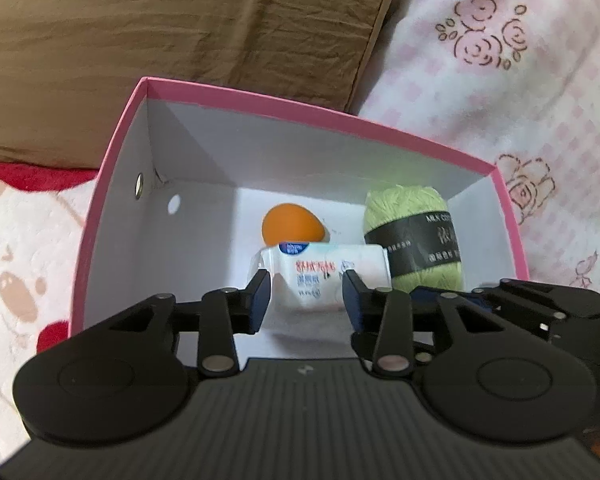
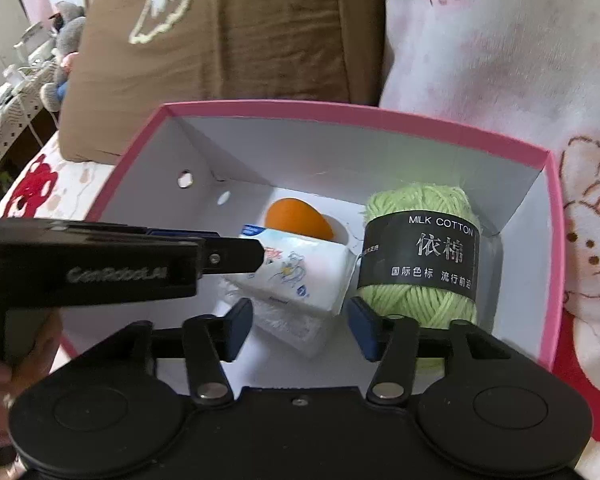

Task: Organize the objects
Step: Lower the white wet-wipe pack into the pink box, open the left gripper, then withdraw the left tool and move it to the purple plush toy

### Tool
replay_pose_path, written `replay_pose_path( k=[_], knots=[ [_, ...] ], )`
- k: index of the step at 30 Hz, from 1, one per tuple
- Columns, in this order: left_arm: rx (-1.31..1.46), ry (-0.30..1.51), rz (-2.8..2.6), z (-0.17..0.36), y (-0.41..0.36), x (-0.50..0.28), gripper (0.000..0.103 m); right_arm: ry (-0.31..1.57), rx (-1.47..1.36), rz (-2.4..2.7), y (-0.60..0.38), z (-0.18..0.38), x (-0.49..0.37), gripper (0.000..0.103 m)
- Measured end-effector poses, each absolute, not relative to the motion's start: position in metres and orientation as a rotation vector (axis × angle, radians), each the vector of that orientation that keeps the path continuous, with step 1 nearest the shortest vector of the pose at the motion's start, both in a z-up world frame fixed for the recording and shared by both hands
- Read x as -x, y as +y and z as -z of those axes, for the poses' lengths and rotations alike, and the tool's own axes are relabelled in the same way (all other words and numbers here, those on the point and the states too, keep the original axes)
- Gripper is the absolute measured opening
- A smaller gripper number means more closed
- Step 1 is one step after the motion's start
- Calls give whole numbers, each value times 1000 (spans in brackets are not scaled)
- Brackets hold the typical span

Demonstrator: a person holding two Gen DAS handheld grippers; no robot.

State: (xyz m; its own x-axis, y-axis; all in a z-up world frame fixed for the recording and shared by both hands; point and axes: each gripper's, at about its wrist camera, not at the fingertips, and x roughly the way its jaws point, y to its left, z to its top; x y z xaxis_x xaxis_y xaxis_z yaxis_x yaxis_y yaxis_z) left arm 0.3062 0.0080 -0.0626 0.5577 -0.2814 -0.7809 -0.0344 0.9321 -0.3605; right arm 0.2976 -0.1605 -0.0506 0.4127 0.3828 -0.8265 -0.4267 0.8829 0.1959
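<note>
1. While your left gripper [image 1: 305, 280] reaches down into the pink box [image 1: 112, 152], its jaws stand partly apart on either side of the white tissue pack [image 1: 324, 268]; from the left wrist view I cannot tell whether the pads press it or only flank it.
2. You appear to be at the placing step: the tissue pack lies near the middle of the box floor, just in front of the orange egg-shaped sponge [image 1: 292, 224], which sits toward the far wall.
3. To the right, the green yarn ball [image 2: 420, 256] lies against the box's right wall, just beside the pack.
4. Your right gripper [image 2: 300, 320] hovers over the near edge of the box, jaws wide apart and holding nothing.
5. Next, I judge, you should spread the left jaws fully and lift straight up, so the fingers clear the pack without dragging it into the yarn or catching the near rim.
</note>
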Motion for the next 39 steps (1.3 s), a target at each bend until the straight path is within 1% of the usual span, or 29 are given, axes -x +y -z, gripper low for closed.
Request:
replay_pose_path(
  k=[2, 6, 12, 16, 21, 23, 25, 29, 31, 32, 34, 39],
  knots=[
    [347, 971, 153, 55, 7, -302, 41, 1005, 58, -520, -163, 44, -289, 62],
    [296, 974, 172, 36, 5, -287, 42, 966, 63, -542, -168, 30, -272, 64],
    [235, 1028, 171, 10, -3, -258, 43, 924, 103, -557, -174, 7, -242, 67],
    [205, 1019, 191, -19, -5, -236, 44, 875, 138, -565, -174, -12, -220, 72],
    [211, 1004, 221, -52, 4, -211, 48, 835, 146, -571, -175, -38, -199, 73],
    [229, 990, 233, -63, 10, -201, 51, 815, 169, -567, -175, -48, -190, 75],
    [240, 974, 257, -70, 12, -195, 58, 805, 193, -564, -176, -56, -181, 83],
    [250, 957, 272, -79, 19, -179, 62, 766, 249, -551, -176, -69, -162, 85],
    [243, 949, 276, -83, 20, -172, 65, 758, 250, -546, -178, -74, -153, 91],
    [241, 950, 278, -84, 21, -169, 66, 757, 247, -542, -178, -76, -150, 93],
    [242, 948, 288, -87, 22, -163, 72, 757, 247, -533, -179, -78, -143, 93],
    [231, 924, 303, -91, 26, -144, 83, 758, 270, -507, -177, -83, -127, 93]
  ],
)
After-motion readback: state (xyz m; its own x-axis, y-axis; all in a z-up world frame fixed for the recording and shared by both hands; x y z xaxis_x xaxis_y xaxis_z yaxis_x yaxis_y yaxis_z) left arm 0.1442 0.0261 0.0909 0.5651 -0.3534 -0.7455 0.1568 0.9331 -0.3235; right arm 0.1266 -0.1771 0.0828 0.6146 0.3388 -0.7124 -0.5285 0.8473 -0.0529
